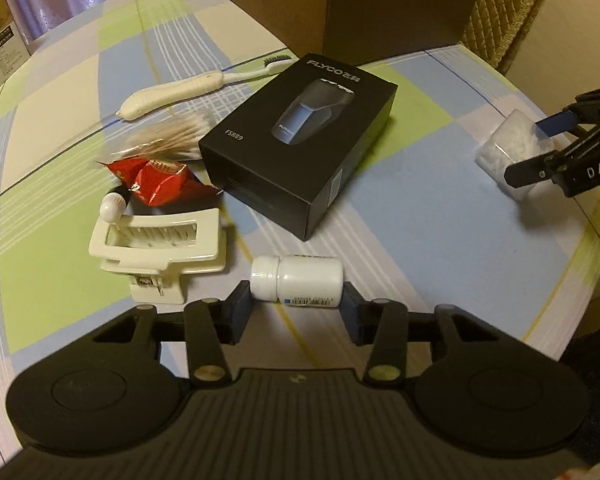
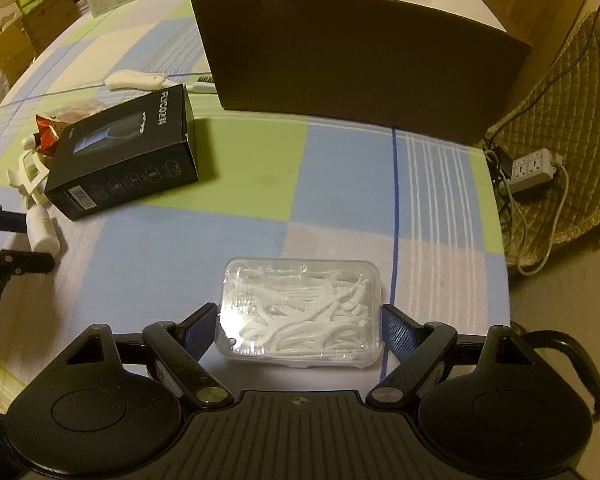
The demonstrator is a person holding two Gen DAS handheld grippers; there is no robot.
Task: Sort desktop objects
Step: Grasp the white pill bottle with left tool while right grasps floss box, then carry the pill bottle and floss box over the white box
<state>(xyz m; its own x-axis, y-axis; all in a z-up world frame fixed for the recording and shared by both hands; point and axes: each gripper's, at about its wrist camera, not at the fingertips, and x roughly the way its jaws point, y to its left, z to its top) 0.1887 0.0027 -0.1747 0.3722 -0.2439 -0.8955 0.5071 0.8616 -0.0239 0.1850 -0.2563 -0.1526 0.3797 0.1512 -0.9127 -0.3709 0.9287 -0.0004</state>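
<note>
The left tongs (image 1: 296,312) stand spread around a white pill bottle (image 1: 298,282) lying on its side on the desk (image 1: 420,208), pads just beside its ends; whether they touch, I cannot tell. The right tongs (image 2: 300,328) gape either side of a clear floss-pick case (image 2: 302,310) near the desk's right edge, pads close but apart. A black shaver box (image 2: 124,152) lies left of a broad bare stretch of cloth leading to the brown carton (image 2: 360,80) at the far edge.

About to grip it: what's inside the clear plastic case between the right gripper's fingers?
The clear plastic case holds a heap of white floss picks; whatever lies beneath the heap is hidden.
</note>
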